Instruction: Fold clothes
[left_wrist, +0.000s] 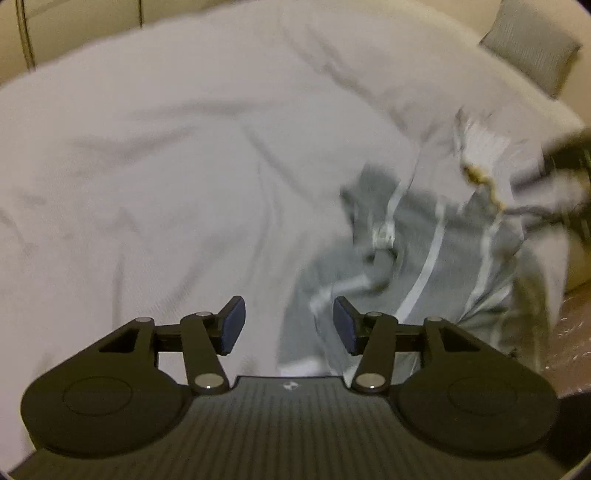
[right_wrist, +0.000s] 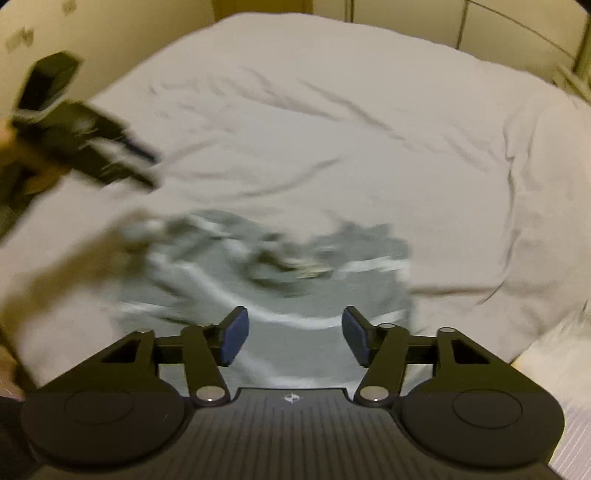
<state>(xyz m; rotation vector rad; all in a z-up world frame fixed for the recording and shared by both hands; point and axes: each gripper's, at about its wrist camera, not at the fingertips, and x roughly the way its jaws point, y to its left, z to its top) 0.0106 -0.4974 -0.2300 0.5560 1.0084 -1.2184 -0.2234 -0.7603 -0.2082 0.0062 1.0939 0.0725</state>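
Observation:
A grey garment with white stripes (left_wrist: 417, 258) lies rumpled on a white bed sheet (left_wrist: 166, 166), right of centre in the left wrist view. My left gripper (left_wrist: 289, 325) hovers open above the garment's left edge, nothing between its blue pads. In the right wrist view the same grey garment (right_wrist: 295, 280) spreads just ahead of my right gripper (right_wrist: 295, 334), which is open and empty above its near part. The left gripper (right_wrist: 92, 147) shows blurred at the upper left there, and the right gripper (left_wrist: 569, 173) shows blurred at the right edge of the left wrist view.
The white sheet (right_wrist: 332, 129) covers the bed with many creases. A grey pillow (left_wrist: 532, 44) lies at the far right corner. Beige walls and cabinet panels (right_wrist: 480, 26) stand behind the bed. The bed's edge falls away at the lower right (right_wrist: 554, 350).

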